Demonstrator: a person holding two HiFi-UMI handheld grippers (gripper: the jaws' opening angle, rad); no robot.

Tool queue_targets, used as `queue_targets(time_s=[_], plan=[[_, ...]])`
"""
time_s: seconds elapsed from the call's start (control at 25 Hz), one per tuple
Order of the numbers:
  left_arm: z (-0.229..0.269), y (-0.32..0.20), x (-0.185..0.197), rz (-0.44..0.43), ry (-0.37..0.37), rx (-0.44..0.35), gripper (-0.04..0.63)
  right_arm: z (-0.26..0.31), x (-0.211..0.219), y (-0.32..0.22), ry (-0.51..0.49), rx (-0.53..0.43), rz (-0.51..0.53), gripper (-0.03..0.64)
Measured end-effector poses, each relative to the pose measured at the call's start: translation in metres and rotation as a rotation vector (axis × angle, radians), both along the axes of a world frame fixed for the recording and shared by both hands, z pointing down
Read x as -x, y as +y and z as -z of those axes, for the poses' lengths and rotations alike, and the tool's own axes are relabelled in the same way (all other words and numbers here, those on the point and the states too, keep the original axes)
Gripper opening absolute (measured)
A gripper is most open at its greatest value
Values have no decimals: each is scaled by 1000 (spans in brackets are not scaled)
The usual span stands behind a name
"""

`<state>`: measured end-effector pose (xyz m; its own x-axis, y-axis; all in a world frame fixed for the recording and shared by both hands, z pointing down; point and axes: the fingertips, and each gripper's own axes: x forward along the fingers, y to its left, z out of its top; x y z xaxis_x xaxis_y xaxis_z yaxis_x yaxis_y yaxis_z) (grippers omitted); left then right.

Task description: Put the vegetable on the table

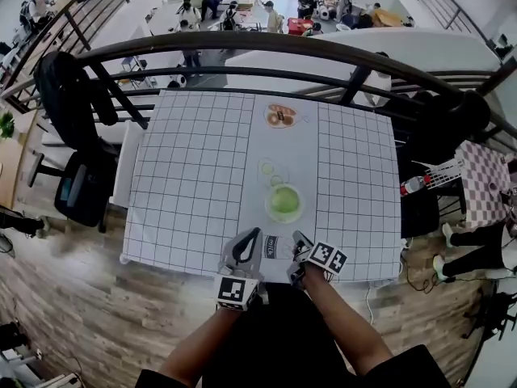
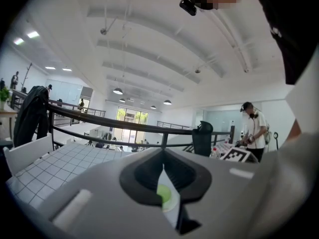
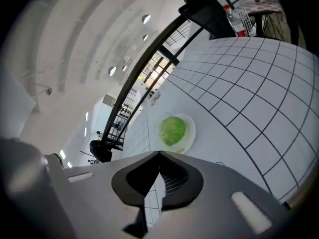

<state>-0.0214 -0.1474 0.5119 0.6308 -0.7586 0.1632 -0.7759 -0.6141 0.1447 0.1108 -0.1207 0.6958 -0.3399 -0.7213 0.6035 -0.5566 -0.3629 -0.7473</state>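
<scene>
A round green vegetable (image 1: 284,200), like a cabbage, lies on a white plate (image 1: 284,216) near the front middle of the grid-patterned table (image 1: 194,192). Both grippers hover at the table's near edge, just short of the plate. My left gripper (image 1: 252,237) is shut and empty; through the slit between its jaws a sliver of the vegetable (image 2: 164,195) shows. My right gripper (image 1: 300,241) is also shut and empty. The right gripper view has the vegetable (image 3: 172,130) on its plate (image 3: 189,132) ahead of the closed tips (image 3: 159,156).
A second plate with orange-brown food (image 1: 280,116) sits at the table's far middle. A black railing (image 1: 266,47) runs behind the table. A chair draped with a dark jacket (image 1: 69,103) stands left. A red-capped bottle (image 1: 412,186) is off the right edge.
</scene>
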Motion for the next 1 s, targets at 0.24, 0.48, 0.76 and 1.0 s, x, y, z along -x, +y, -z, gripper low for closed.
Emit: queue_targets(time_s=[0.24,0.48,0.76,1.0], plan=[[9,24,5,-54,39,6,9,56,10,22,5,-85,-91,-3],[13,52,17,-123,76,-2,9,113,30,64,143,-199,-46,-3],[33,78,16,-84,54,-11,9,168,48,85,541,-394,97,-3],[43,94,13,-44,7,-79,9,209,54,92,688,-557,162,-3]])
